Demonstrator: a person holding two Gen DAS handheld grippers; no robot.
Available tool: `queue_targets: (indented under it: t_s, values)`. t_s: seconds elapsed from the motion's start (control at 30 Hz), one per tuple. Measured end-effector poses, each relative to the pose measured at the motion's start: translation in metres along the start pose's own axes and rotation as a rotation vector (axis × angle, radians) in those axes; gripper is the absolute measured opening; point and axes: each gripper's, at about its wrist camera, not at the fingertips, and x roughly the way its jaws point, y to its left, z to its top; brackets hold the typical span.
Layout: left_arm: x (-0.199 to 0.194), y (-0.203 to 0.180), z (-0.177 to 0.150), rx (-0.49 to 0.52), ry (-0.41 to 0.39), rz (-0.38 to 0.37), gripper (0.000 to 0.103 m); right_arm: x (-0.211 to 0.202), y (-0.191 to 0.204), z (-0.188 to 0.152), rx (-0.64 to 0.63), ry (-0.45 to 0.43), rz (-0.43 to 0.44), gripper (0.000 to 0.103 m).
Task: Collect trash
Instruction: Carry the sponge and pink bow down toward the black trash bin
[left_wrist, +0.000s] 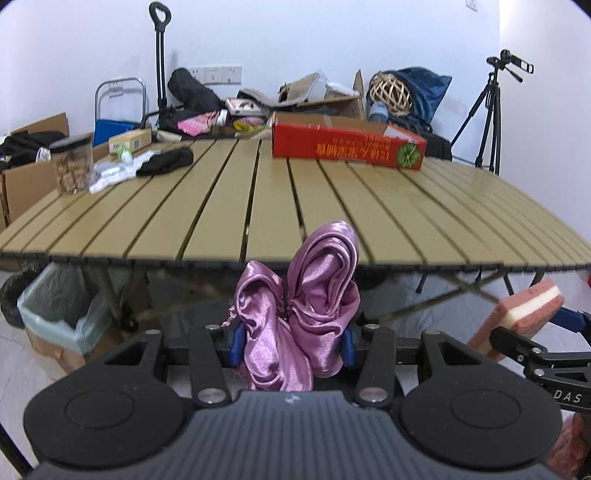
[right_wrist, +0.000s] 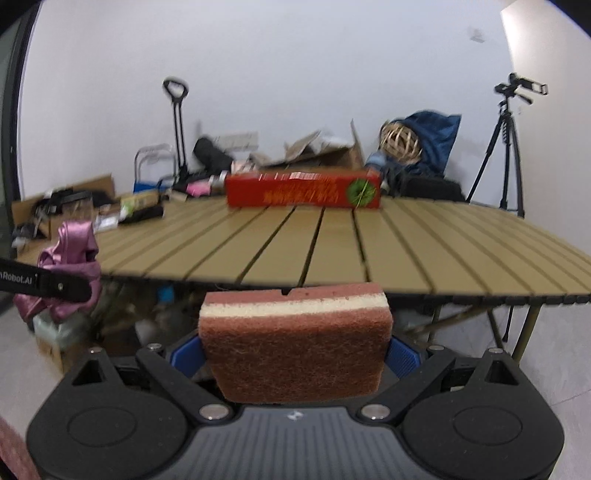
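My left gripper (left_wrist: 293, 347) is shut on a crumpled pink satin cloth (left_wrist: 303, 302), held in the air just in front of the slatted table's near edge (left_wrist: 258, 258). The same pink cloth (right_wrist: 70, 258) shows at the left of the right wrist view, beside the left gripper's black arm. My right gripper (right_wrist: 295, 354) is shut on a pink-and-white scouring sponge (right_wrist: 295, 339), its blue pads pressing both ends. That sponge (left_wrist: 521, 314) also appears at the lower right of the left wrist view. A box lined with a pale green bag (left_wrist: 62, 314) stands on the floor under the table's left side.
A long red carton (left_wrist: 347, 142) lies at the table's far edge. A jar of snacks (left_wrist: 72, 166), white wrappers (left_wrist: 118, 170) and a black pouch (left_wrist: 166, 162) sit at the far left. Behind are cardboard boxes, a hand cart (left_wrist: 160, 59), bags and a camera tripod (left_wrist: 491, 107).
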Motion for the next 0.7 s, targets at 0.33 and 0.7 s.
queue_targets:
  t_s: [0.33,0.7]
  values:
    - [0.014,0.024,-0.049,-0.031,0.108,0.040,0.047,0.028,0.036,-0.034,-0.076,0.213,0.027,0.098]
    - [0.024,0.056,-0.058,-0.101,0.160,0.079,0.047,0.082,0.075,-0.046,-0.159,0.340,0.059,0.098]
